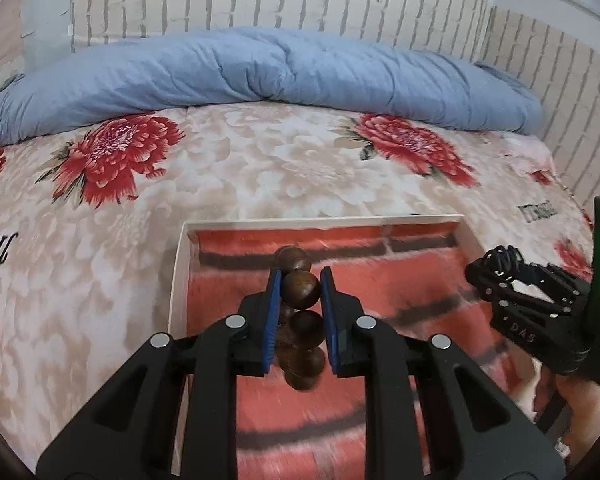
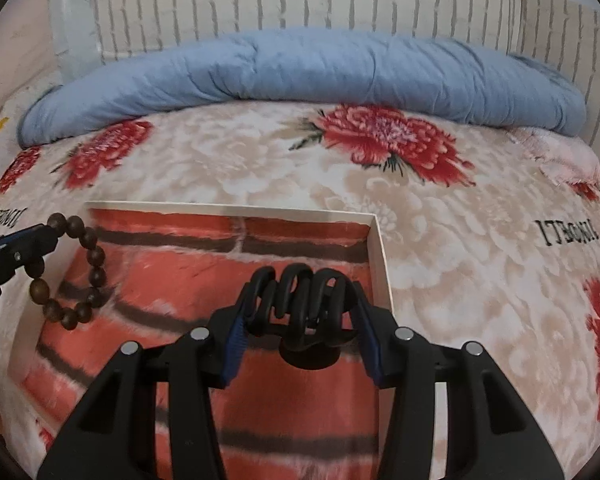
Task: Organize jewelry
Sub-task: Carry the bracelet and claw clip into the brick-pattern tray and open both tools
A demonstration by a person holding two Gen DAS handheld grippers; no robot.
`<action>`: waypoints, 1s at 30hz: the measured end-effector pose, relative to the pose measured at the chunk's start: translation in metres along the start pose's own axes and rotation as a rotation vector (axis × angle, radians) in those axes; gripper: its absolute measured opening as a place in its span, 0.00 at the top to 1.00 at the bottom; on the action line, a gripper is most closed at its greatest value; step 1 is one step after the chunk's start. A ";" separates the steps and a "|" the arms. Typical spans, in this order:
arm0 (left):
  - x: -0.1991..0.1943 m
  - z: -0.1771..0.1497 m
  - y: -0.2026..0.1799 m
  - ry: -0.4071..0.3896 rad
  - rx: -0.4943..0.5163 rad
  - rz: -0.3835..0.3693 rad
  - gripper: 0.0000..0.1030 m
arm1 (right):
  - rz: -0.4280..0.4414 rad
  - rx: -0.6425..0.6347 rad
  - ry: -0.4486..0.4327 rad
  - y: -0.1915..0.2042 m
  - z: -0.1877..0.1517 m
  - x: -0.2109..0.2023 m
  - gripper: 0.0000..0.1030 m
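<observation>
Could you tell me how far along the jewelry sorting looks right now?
Nothing lies in the box yet. In hand: the left gripper grips a wooden bead bracelet, and the right gripper grips a black hair claw, both over the box. Left: setting both down inside.

1. Left gripper (image 1: 300, 280): matte black plastic, two angular arms with elongated cut-out slots.
2. Blue ribbed pads lining the inner faces of its fingers (image 1: 274, 300).
3. Round silver pivot pins at the linkage joints.
4. Right gripper (image 2: 300, 300): same black frame, blue pads, silver pins.
5. Seen from the left wrist: pale lettering "DAS" on its side, a green light behind.
</observation>
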State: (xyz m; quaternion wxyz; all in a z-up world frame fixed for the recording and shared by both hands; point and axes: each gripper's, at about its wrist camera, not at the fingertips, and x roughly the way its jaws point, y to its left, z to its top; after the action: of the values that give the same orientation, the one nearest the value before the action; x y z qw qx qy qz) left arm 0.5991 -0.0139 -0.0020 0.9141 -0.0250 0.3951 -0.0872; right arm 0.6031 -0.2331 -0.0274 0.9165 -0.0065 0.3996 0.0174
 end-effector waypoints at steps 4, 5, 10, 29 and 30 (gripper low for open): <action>0.030 0.011 0.006 0.040 0.002 0.040 0.82 | -0.019 -0.004 0.067 -0.001 0.013 0.029 0.54; 0.033 0.012 0.007 0.044 0.000 0.047 0.82 | -0.029 -0.006 0.080 -0.002 0.016 0.035 0.54; 0.051 0.020 0.014 0.077 -0.011 0.069 0.82 | -0.062 -0.033 0.144 -0.001 0.024 0.061 0.54; 0.044 0.020 0.026 0.084 0.007 0.127 0.52 | -0.011 -0.029 0.151 -0.006 0.026 0.045 0.32; 0.034 0.022 0.024 0.068 0.018 0.134 0.46 | -0.009 -0.023 0.141 -0.007 0.027 0.037 0.32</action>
State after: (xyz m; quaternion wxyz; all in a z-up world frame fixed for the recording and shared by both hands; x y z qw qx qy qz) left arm 0.6412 0.0031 -0.0140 0.9042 0.0127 0.4260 -0.0299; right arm 0.6476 -0.2387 -0.0362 0.8859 -0.0199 0.4631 0.0175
